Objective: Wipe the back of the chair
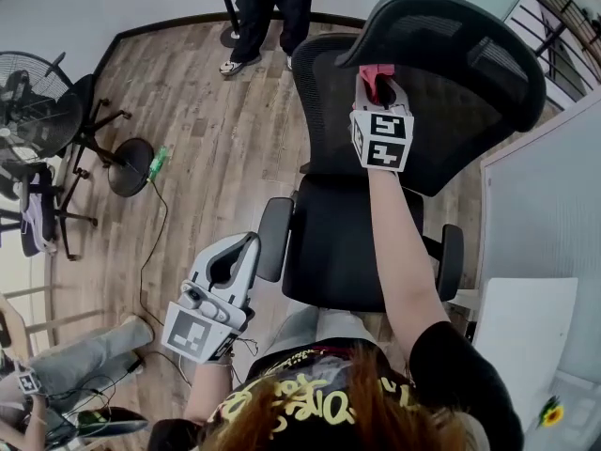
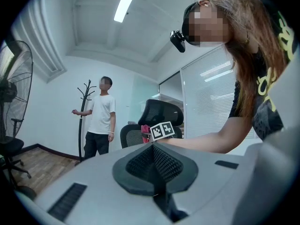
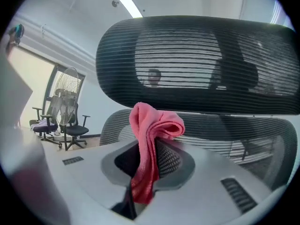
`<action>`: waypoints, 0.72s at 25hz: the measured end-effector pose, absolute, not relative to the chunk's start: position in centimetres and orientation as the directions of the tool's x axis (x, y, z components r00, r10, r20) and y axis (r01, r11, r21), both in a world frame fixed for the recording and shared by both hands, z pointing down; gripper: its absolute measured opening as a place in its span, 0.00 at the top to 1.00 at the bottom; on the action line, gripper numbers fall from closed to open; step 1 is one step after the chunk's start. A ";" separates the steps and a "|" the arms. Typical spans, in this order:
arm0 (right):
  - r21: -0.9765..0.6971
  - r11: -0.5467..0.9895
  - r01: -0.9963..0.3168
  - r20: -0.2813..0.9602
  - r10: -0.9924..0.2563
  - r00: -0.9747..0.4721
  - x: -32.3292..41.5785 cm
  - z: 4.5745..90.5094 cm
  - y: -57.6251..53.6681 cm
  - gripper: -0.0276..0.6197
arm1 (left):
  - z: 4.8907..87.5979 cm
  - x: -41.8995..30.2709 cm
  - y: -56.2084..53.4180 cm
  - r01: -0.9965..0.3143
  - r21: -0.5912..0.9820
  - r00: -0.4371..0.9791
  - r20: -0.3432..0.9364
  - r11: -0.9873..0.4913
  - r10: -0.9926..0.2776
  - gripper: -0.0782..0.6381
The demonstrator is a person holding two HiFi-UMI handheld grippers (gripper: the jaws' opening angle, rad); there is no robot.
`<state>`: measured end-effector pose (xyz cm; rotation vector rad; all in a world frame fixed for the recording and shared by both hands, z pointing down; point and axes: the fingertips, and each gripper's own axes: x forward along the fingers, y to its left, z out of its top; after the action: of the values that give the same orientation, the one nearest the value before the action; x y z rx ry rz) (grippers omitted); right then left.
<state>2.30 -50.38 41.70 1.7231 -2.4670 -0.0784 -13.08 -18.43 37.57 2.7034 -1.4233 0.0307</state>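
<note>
A black mesh office chair (image 1: 357, 242) faces me, its headrest (image 1: 451, 36) over the mesh backrest (image 1: 441, 120). My right gripper (image 1: 378, 85) is shut on a pink cloth (image 1: 376, 75) and holds it up against the top of the backrest, just under the headrest. In the right gripper view the pink cloth (image 3: 149, 144) is bunched between the jaws, with the headrest (image 3: 201, 60) and backrest (image 3: 262, 139) close ahead. My left gripper (image 1: 246, 247) hangs low at the chair's left armrest (image 1: 274, 238), shut and empty. In the left gripper view its jaws meet, and the chair (image 2: 161, 114) shows far off.
A person (image 1: 272, 7) stands on the wood floor behind the chair, by a coat stand (image 2: 85, 111). A floor fan (image 1: 38, 101) and another chair (image 1: 38, 205) stand at the left. A white desk (image 1: 526, 336) and glass partition (image 1: 554, 205) lie to the right.
</note>
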 end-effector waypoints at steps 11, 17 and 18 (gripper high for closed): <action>0.107 0.408 -0.907 0.066 -0.913 -0.403 -3.7 43.3 -50.0 0.86 | 39.1 -15.9 -18.0 -0.850 0.054 0.526 0.052 -0.524 -0.849 0.90; 0.094 0.452 -0.887 0.058 -0.892 -0.448 -6.8 43.0 -49.6 0.86 | 36.8 -16.3 -18.4 -0.856 0.052 0.516 0.012 -0.515 -0.856 0.90; 0.090 0.460 -0.883 0.056 -0.888 -0.457 -7.1 43.4 -49.7 0.86 | 36.9 -16.2 -18.5 -0.858 0.050 0.513 0.012 -0.512 -0.858 0.90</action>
<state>-7.09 -49.69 43.36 1.5833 -2.6022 -0.0726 -16.15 -18.51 36.92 2.6896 -1.5263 -0.0221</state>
